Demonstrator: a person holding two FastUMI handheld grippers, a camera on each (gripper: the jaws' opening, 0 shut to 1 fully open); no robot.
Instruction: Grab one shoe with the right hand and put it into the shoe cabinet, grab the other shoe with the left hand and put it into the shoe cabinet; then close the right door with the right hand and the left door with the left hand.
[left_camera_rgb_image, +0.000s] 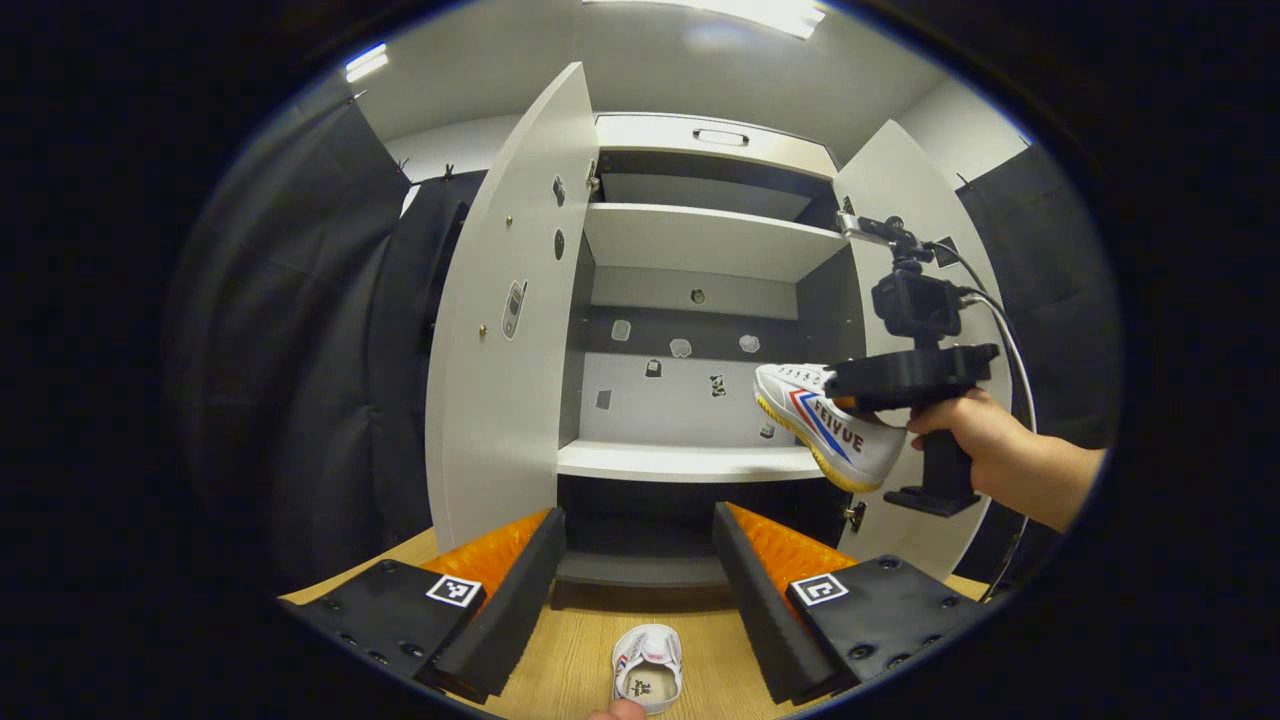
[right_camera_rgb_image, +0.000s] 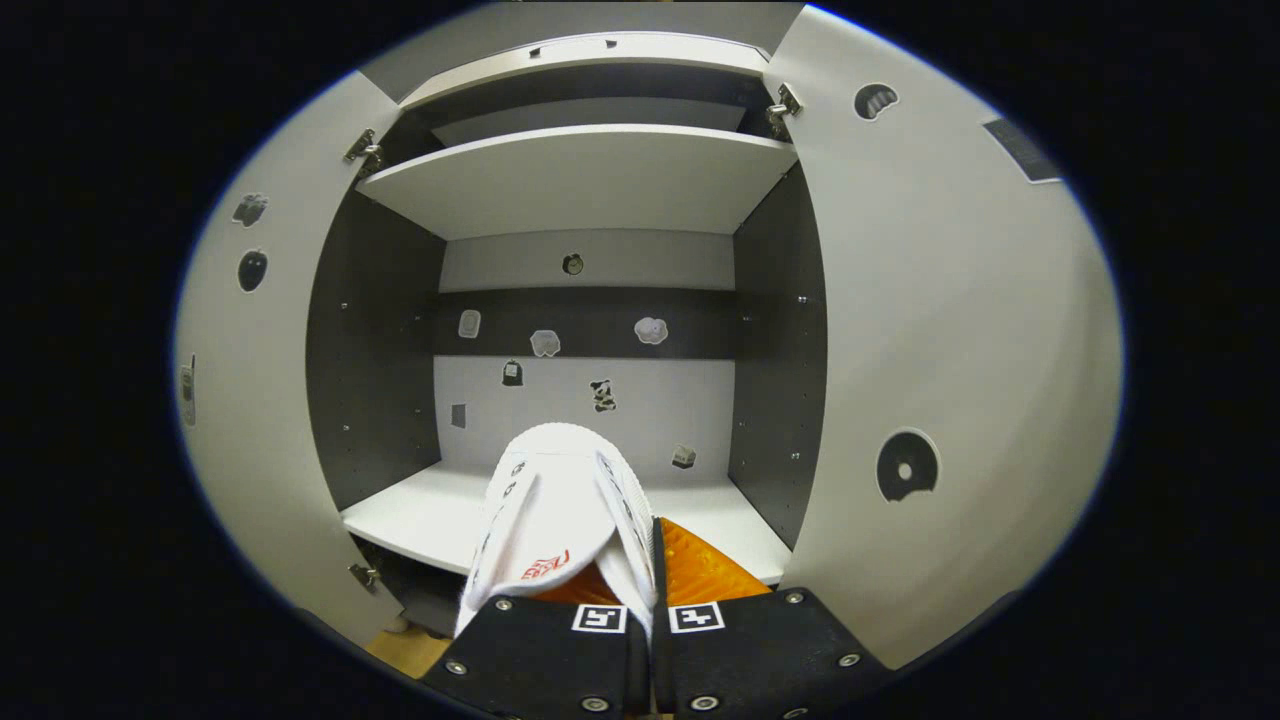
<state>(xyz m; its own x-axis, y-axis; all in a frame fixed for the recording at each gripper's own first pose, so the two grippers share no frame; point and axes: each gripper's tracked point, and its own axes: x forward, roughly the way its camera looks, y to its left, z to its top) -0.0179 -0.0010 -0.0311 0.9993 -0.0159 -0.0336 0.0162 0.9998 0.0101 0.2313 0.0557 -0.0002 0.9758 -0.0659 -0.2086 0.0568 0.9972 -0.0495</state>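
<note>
In the left gripper view, the left gripper (left_camera_rgb_image: 636, 560) is waiting with its fingers spread wide over the second shoe (left_camera_rgb_image: 647, 680) on the wooden floor (left_camera_rgb_image: 570, 660), while the right gripper (left_camera_rgb_image: 868, 392), in a hand (left_camera_rgb_image: 965, 425), is carrying the first shoe (left_camera_rgb_image: 825, 425) toward the shoe cabinet (left_camera_rgb_image: 700, 300). In the right gripper view, the right gripper (right_camera_rgb_image: 640, 590) is pinching that shoe (right_camera_rgb_image: 560, 510) at its collar, toe aimed at the lower shelf (right_camera_rgb_image: 430, 515); it should be pushed well past the shelf's front edge and lowered flat before the fingers let go, so the doors can shut.

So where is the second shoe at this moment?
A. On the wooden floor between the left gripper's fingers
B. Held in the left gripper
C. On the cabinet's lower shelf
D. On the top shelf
A: the second shoe lies on the wooden floor between the open left gripper fingers, ungripped.
</note>
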